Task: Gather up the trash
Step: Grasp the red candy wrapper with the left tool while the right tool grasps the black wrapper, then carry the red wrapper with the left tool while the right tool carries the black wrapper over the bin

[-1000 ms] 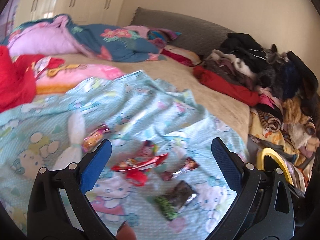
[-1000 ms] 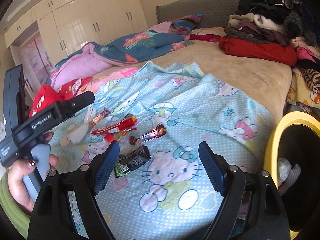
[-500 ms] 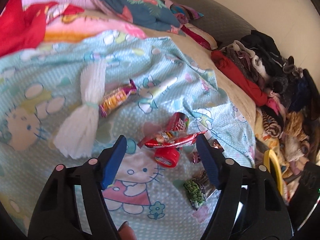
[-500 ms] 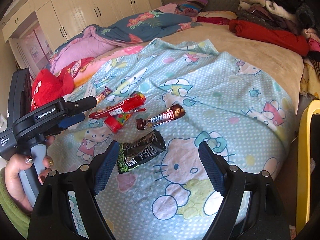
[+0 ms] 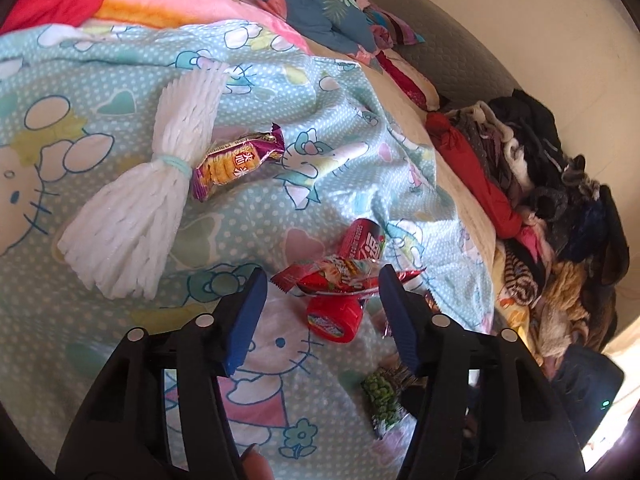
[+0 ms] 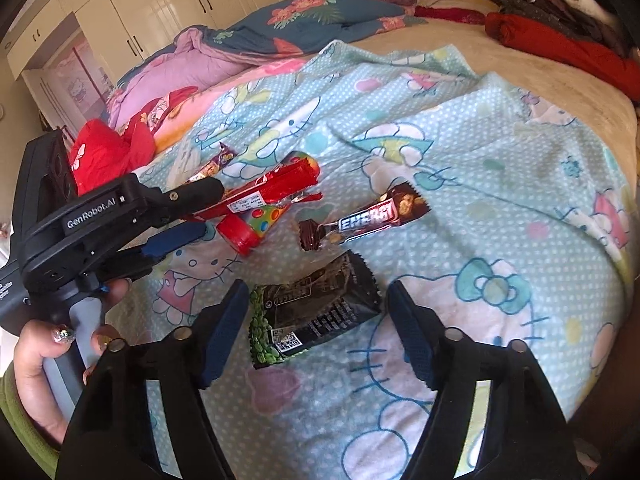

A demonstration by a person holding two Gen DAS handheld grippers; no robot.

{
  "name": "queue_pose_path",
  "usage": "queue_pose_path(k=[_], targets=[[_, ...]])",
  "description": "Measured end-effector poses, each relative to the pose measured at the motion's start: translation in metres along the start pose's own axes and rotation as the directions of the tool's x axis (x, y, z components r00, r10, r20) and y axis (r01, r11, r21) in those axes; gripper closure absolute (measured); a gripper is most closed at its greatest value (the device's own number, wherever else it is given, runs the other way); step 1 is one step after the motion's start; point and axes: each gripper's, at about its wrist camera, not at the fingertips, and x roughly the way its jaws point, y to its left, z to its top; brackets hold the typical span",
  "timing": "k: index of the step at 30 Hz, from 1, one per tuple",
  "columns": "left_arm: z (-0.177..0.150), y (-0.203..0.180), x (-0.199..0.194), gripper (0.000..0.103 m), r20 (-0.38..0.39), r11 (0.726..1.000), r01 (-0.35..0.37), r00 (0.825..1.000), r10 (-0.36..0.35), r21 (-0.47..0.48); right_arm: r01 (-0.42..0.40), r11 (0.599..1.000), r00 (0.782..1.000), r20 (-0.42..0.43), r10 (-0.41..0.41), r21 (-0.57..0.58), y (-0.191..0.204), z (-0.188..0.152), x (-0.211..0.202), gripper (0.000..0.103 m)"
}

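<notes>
Your left gripper is closing its jaws around the red snack wrapper, which lies across a red-capped candy tube on the blue cartoon blanket. The wrapper sits between the jaws, but the pads do not look pressed on it yet. Expect it to be very light, thin and crinkly, likely slick. Take it across its crumpled middle, not by a loose end, and stay above the tube's cap so you do not drag the tube along.

Your right gripper is also closing, its jaws half-wide on either side of the black snack packet, which lies flat with nothing touching it yet. It is flat, soft foil, so pinch a raised edge or the bulging middle; the soft blanket may bunch into the jaws with it.

Near these lie a brown energy bar wrapper, a purple biscuit packet touching a white pleated paper bundle, and clothes piled along the bed's far side. Your two grippers work close together, so mind they do not clash.
</notes>
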Motion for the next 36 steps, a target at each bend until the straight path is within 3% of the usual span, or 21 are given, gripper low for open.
queue_pose_path(k=[6,11,20,36], targets=[[0.000,0.000,0.002,0.078,0.007,1.000,0.014,1.000,-0.014,-0.010,-0.043,0.999,0.999,-0.012,0.043,0.003,-0.001,-0.004,0.000,0.071],[0.000,-0.008,-0.001,0.090,0.014,0.999,0.044,0.999,-0.045,0.022,-0.066,0.998,0.998,0.008,0.065,0.015,-0.003,-0.008,-0.008,0.079],[0.000,-0.032,-0.015,0.092,0.033,0.992,0.090,0.995,-0.093,0.093,-0.081,0.997,0.995,0.065,0.080,0.016,-0.006,-0.010,-0.033,0.081],[-0.004,-0.082,-0.038,0.092,0.079,0.967,0.090,0.991,-0.112,0.240,-0.045,0.998,0.985,0.169,0.039,0.035,-0.026,0.001,-0.079,0.082]])
